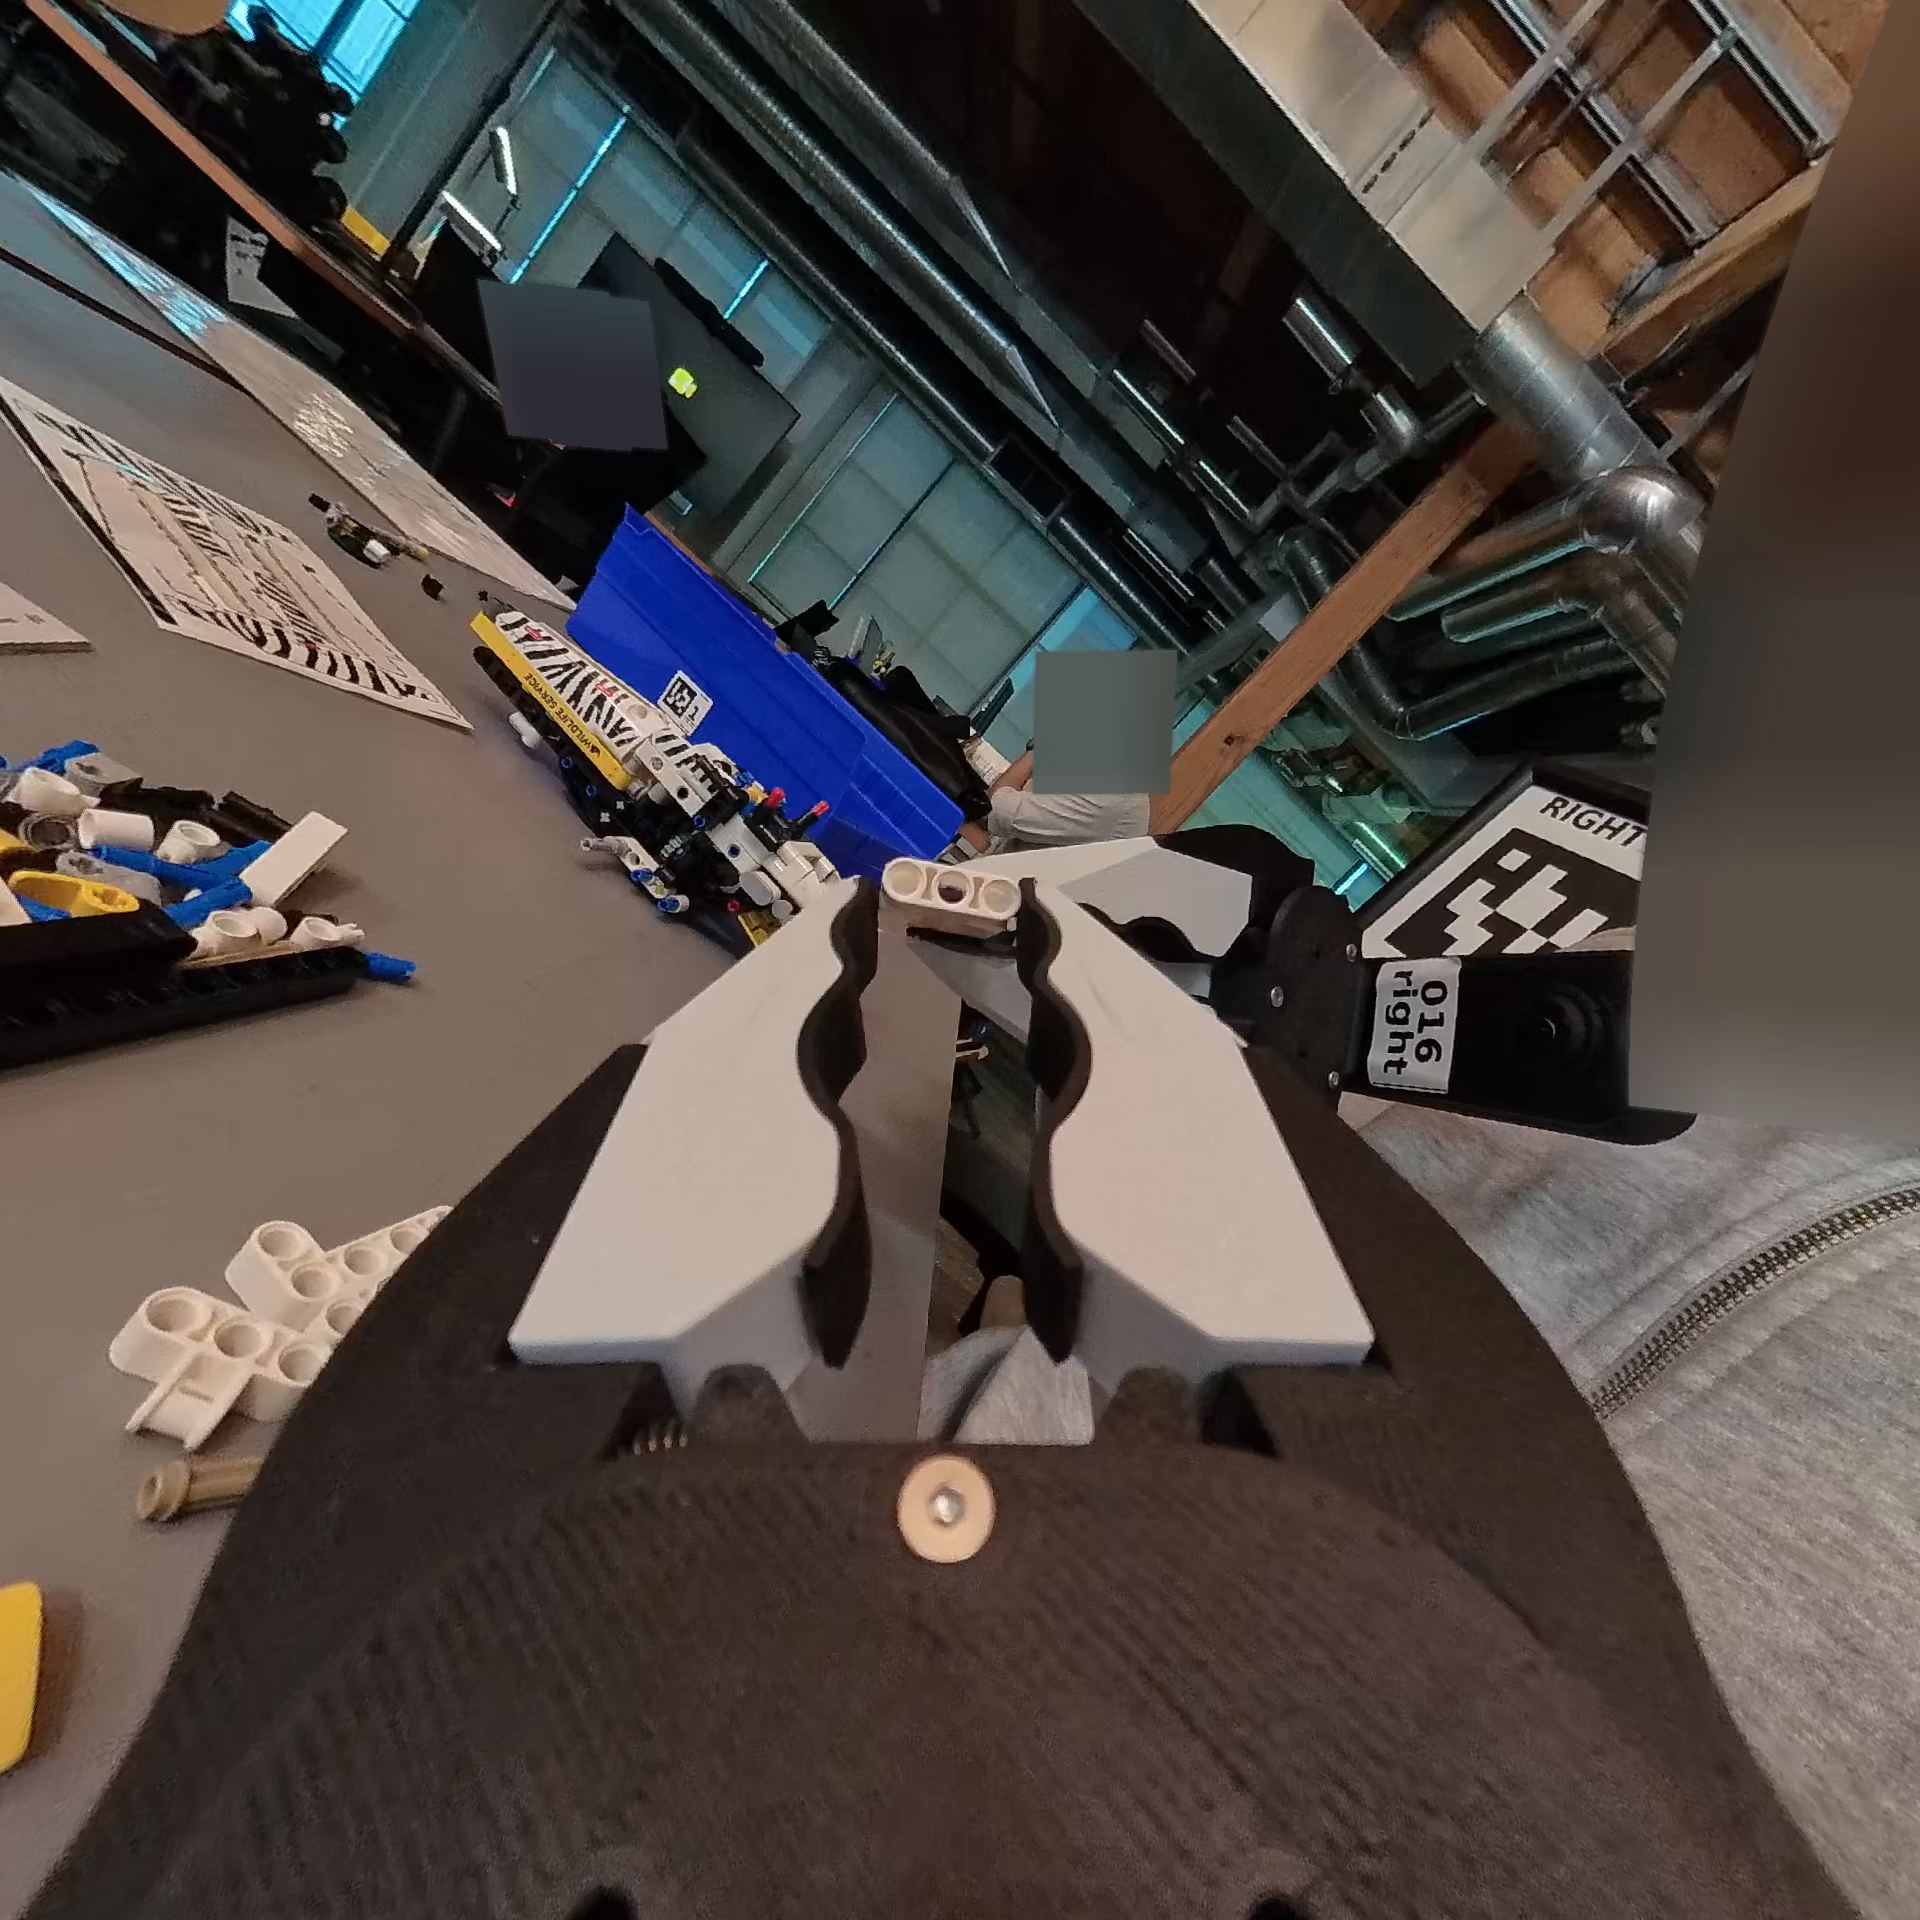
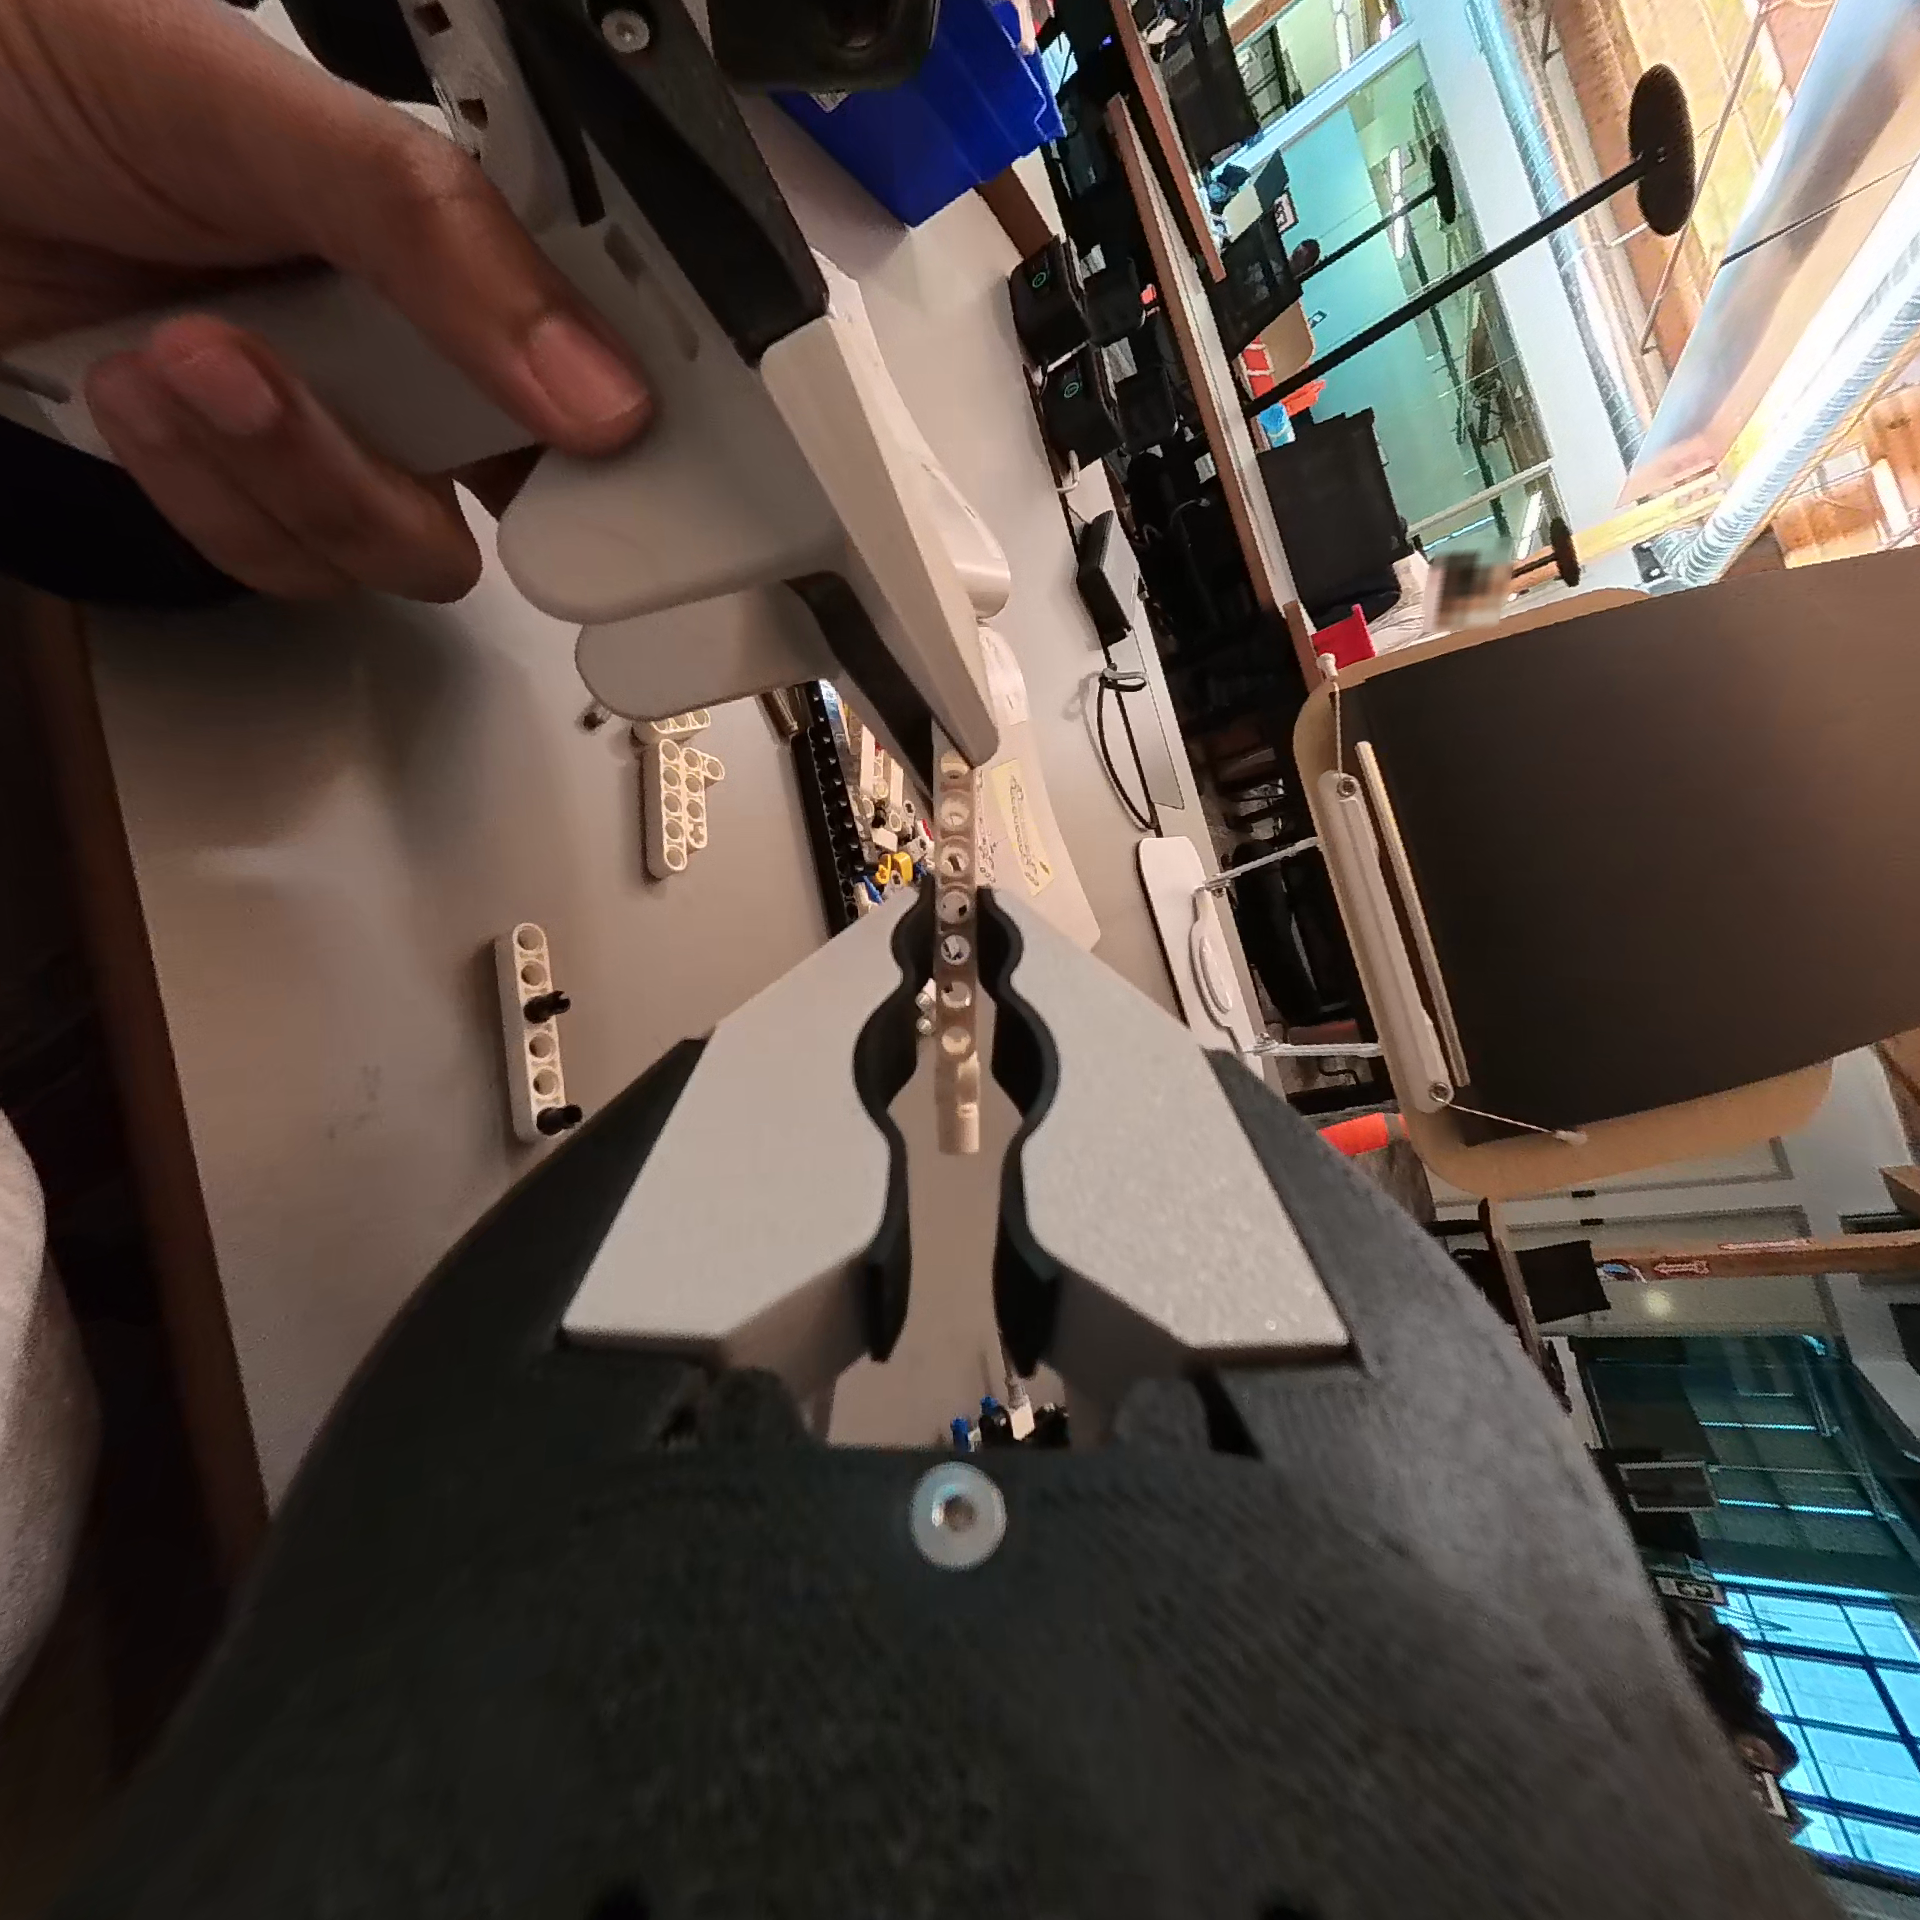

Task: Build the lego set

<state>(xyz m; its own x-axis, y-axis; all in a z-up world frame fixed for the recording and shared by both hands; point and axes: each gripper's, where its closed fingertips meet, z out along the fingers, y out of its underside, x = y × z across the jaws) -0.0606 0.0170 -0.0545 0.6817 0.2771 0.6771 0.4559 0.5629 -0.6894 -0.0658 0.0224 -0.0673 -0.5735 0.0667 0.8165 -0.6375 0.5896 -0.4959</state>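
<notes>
From the left wrist, the left claw point(image 1: 951, 899) pinches one end of a white beam point(image 1: 951, 891) above the grey desk point(image 1: 364, 1122), while from the right wrist the right claw point(image 2: 954, 914) clamps that beam point(image 2: 956, 966) lengthwise.

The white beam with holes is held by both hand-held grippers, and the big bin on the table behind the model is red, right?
Almost. The bin is blue, not red; the left wrist view shows it behind the striped model. The rest holds: the white beam is held by both the left hand-held gripper and the right hand-held gripper.
</notes>
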